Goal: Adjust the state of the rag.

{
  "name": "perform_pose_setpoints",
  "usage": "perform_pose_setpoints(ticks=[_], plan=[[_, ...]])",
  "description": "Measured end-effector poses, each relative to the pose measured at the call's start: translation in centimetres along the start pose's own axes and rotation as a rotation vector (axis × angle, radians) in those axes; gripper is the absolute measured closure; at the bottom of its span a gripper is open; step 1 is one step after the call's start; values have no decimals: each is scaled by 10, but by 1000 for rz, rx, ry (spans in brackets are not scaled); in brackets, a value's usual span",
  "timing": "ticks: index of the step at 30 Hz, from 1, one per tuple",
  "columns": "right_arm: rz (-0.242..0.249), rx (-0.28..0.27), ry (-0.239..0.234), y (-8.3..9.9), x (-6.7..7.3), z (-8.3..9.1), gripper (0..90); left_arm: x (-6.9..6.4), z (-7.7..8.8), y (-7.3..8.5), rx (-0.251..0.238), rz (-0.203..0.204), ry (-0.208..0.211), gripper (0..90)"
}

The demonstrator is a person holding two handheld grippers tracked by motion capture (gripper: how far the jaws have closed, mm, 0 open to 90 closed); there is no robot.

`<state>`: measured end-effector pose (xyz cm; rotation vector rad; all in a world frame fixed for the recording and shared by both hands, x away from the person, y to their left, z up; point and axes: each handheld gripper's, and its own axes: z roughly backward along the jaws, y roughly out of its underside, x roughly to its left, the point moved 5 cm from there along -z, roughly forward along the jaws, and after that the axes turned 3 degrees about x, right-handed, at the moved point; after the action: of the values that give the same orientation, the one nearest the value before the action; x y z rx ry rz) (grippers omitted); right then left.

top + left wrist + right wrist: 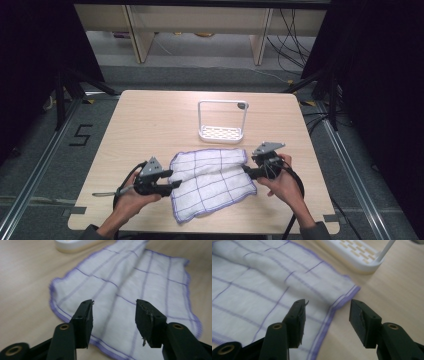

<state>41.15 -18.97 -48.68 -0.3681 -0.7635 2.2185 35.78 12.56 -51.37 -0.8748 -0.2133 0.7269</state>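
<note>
Overhead, the white cloth (212, 181) lay on the table (150, 120) between both grippers — left gripper (113, 312) and right gripper (327, 313), each with jaws spread wide. Closer up, the right gripper view showed the white rack (359, 255) just beyond the cloth's purple-edged corner.

Light wooden table (145, 120), white purple-checked cloth (212, 180) lying rumpled near its front edge, white rack (222, 121) just behind

White cloth (212, 181) with a purple grid and purple hem; white rack (222, 121); pale wood table (150, 120); black tools.
</note>
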Motion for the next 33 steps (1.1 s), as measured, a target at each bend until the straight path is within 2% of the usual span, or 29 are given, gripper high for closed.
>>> perform_pose_setpoints(ticks=[1,2,4,5,6,7,8,9,12,14,15,16,17,18,20,21,22,23,24,25,27,28,29,30,31,32,33], plan=[[-20,-9,-16,9,6,3,492,-4,0,3,1,7,4,444],[-20,-9,-26,13,8,3,494,-10,1,8,19,2,20,427],[-28,0,-30,27,12,3,496,-19,0,16,29,23,28,400],[-29,24,-39,32,14,4,498,-23,-1,23,57,5,24,386],[-34,24,-36,40,16,1,505,-27,-2,29,90,-2,26,364],[-57,45,-46,45,20,0,505,-29,-4,34,109,-18,26,362],[-39,60,-52,50,21,0,503,-32,-5,37,121,-35,27,362],[-9,50,-54,53,22,-2,501,-37,-6,39,124,-50,40,362],[5,59,-79,59,30,-5,516,-45,-7,38,109,-73,50,371],[31,78,-84,62,33,-6,521,-51,-7,37,124,-103,64,377],[33,77,-80,63,34,-7,527,-55,-8,37,123,-105,81,378],[20,101,-86,64,35,-7,541,-57,-11,37,119,-113,90,380],[28,95,-79,65,34,-9,553,-57,-12,38,134,-138,96,388],[27,85,-71,65,33,-11,577,-58,-14,39,134,-131,101,417],[79,81,-82,65,30,-13,649,-55,-16,41,142,-183,96,472],[85,82,-66,66,29,-12,718,-56,-15,42,145,-202,84,500],[84,65,-65,66,29,-13,792,-54,-14,41,147,-237,81,573],[103,68,-77,66,27,-12,827,-54,-14,41,151,-252,70,620],[112,47,-80,65,27,-11,853,-53,-14,41,154,-268,59,665],[111,59,-73,65,28,-8,863,-51,-14,40,150,-284,55,701],[128,31,-72,62,31,-3,872,-49,-9,36,125,-286,60,771],[136,22,-74,60,34,2,873,-47,-6,35,131,-284,54,787],[156,9,-86,59,37,7,874,-47,-1,33,106,-277,66,792],[152,11,-93,60,43,16,874,-47,2,32,97,-283,63,796],[126,16,-91,61,48,23,874,-47,7,31,83,-279,73,797],[141,-16,-97,62,55,32,873,-46,10,30,79,-292,64,798],[148,-32,-93,65,60,37,873,-47,11,30,67,-275,74,798]])
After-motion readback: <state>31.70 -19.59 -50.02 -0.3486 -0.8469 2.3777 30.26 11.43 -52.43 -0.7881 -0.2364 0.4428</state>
